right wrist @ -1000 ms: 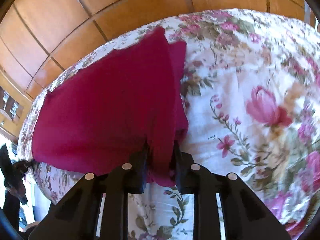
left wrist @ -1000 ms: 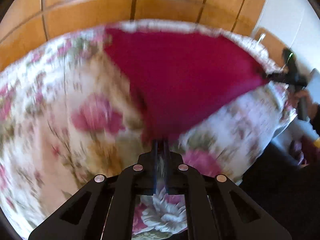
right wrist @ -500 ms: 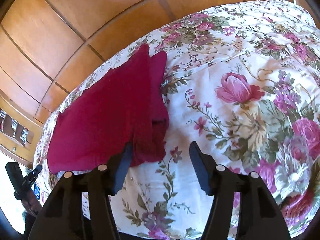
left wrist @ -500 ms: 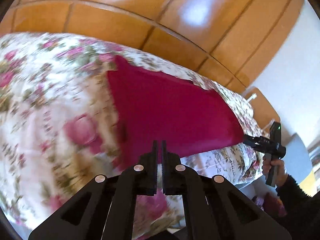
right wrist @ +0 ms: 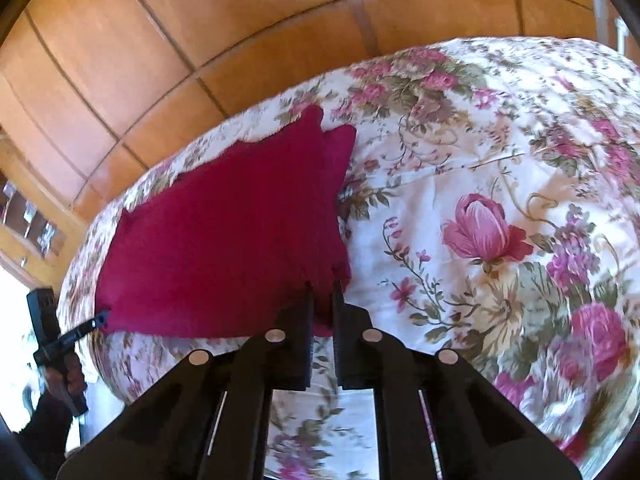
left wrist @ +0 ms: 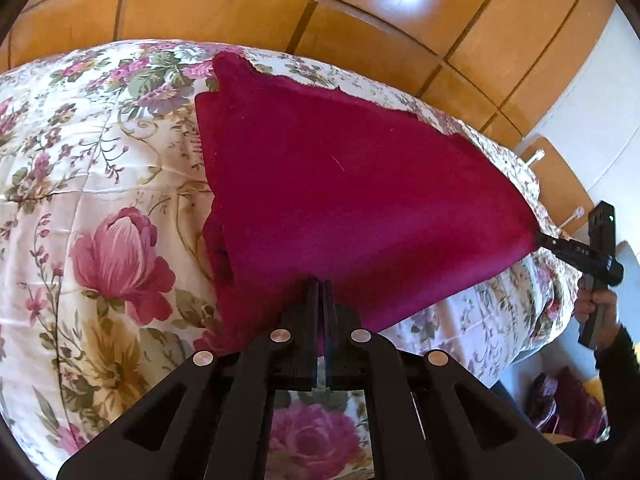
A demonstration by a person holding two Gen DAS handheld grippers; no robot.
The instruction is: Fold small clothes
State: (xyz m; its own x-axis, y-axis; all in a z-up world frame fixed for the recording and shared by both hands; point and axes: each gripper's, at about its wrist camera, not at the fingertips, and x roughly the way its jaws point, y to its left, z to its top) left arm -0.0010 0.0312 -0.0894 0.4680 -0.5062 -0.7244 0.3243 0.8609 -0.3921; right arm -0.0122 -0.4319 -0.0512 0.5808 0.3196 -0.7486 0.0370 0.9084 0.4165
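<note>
Left gripper: its two fingers are pressed together on the near edge of the crimson garment, pinching a corner of the cloth. In the right wrist view the same gripper appears at the far left, its tips meeting the garment's left corner, held in the person's left hand.

Right gripper: its fingers are clenched on the other near corner of the garment, with a narrow strip of cloth visible between them. In the left wrist view this gripper shows at the far right, its tips touching the pointed right corner of the cloth, held in the person's right hand.

The garment is stretched between the two grippers along its near edge and spreads out flat on the bed, over a floral bedspread printed with pink roses and green leaves on a cream ground. Its far edge is ragged in outline, with a second layer of the same cloth showing along the side nearest the left gripper. The bedspread extends well beyond the cloth on that side.

Behind the bed stands a wall of glossy wooden panels catching bright reflections. A wooden chair back stands past the bed's corner, against a white wall.
</note>
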